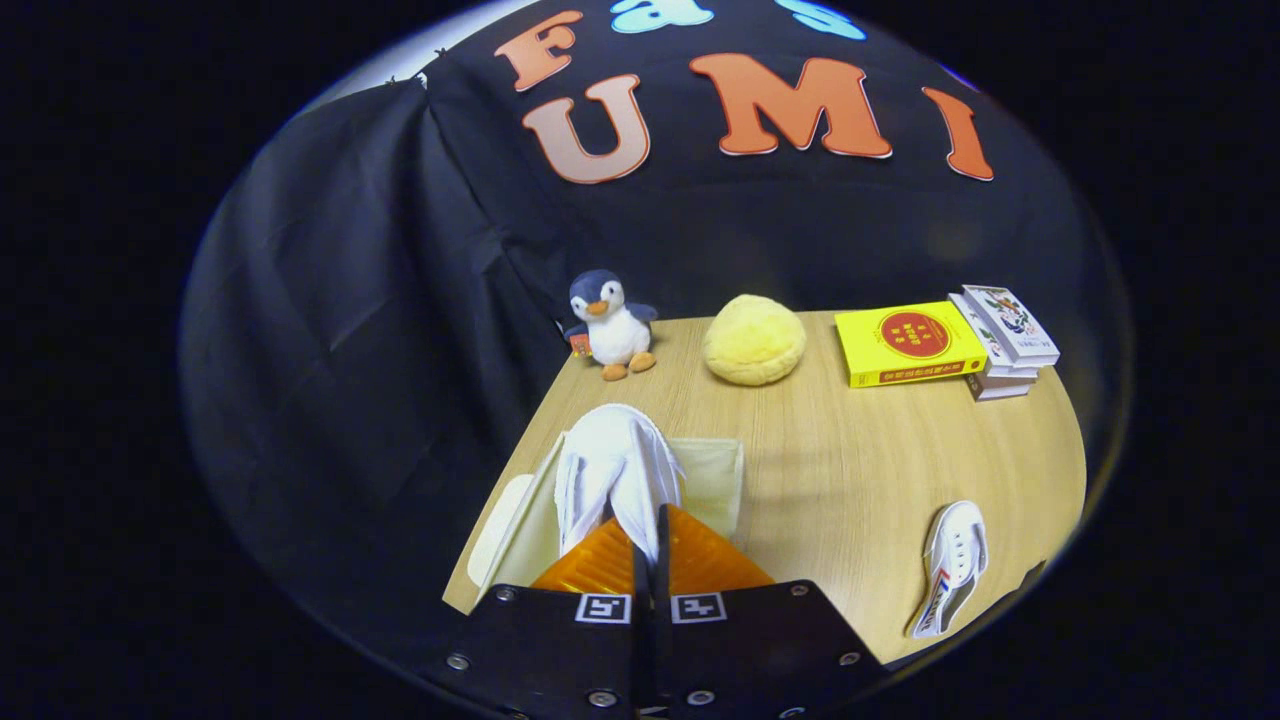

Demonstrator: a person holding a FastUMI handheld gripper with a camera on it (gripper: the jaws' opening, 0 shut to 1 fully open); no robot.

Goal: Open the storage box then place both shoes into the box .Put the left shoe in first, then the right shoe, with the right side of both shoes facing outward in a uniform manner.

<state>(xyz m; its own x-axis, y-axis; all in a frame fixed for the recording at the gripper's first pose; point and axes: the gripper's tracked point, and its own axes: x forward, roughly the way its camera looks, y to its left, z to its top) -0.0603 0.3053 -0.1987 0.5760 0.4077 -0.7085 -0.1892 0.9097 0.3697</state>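
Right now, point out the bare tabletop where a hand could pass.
Gripper is shut on a white shoe over the open storage box. Bare wood lies between box, yellow book and second shoe. Crowded along the back: penguin, yellow plush, stacked books.

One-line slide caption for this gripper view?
Gripper shut on a white shoe above the open storage box; the second shoe lies on the table.

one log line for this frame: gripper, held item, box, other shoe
gripper: shut on white shoe | shoe: over open storage box | second shoe: on table, right of box | stage: first shoe going in
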